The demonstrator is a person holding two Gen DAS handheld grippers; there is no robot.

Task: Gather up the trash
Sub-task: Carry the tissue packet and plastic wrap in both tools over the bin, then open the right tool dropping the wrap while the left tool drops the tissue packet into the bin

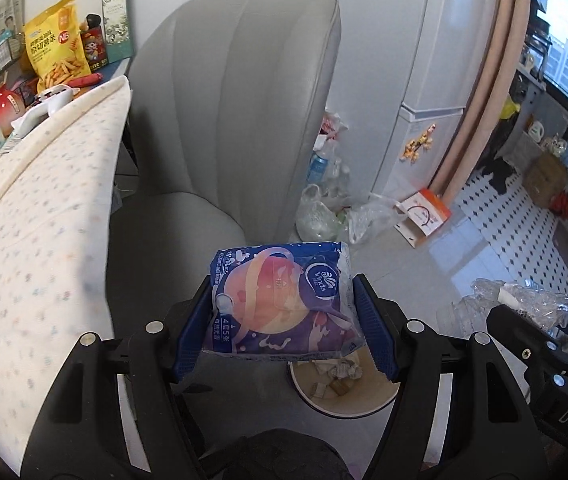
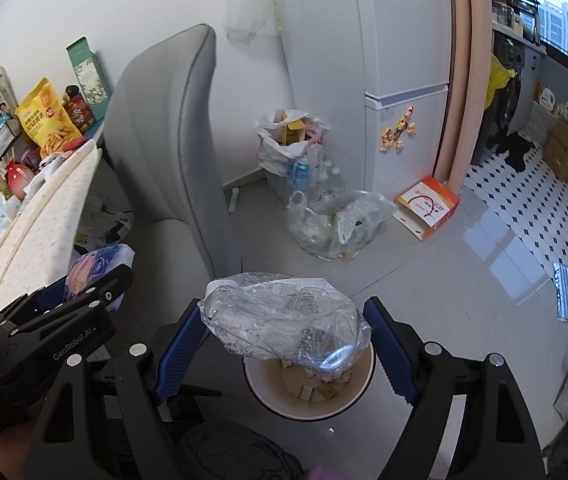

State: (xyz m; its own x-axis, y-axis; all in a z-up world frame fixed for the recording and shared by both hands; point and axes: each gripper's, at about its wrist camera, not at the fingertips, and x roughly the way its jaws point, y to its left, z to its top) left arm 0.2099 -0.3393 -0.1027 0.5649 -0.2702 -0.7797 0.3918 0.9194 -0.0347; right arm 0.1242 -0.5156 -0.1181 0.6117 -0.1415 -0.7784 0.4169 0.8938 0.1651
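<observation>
My left gripper (image 1: 284, 320) is shut on a blue tissue pack (image 1: 284, 300) with a planet print, its blue pads pressing both sides. My right gripper (image 2: 288, 344) is shut on a crushed clear plastic bottle (image 2: 284, 316). Both hang over a round white trash bin (image 2: 358, 394) on the floor, with paper scraps and cardboard bits inside. In the left wrist view the trash bin (image 1: 348, 410) shows below the pack, and the right gripper's crushed bottle (image 1: 524, 300) shows at the right. In the right wrist view the left gripper (image 2: 84, 292) with its tissue pack (image 2: 100, 266) is at the left.
A grey padded chair (image 1: 236, 100) stands just behind the bin. A cloth-covered table edge (image 1: 36, 200) lies at the left, with snack bags (image 1: 56, 40) and boxes behind. Plastic bags of bottles (image 2: 324, 220), an orange box (image 2: 428, 204) and a white fridge (image 2: 396, 60) stand beyond.
</observation>
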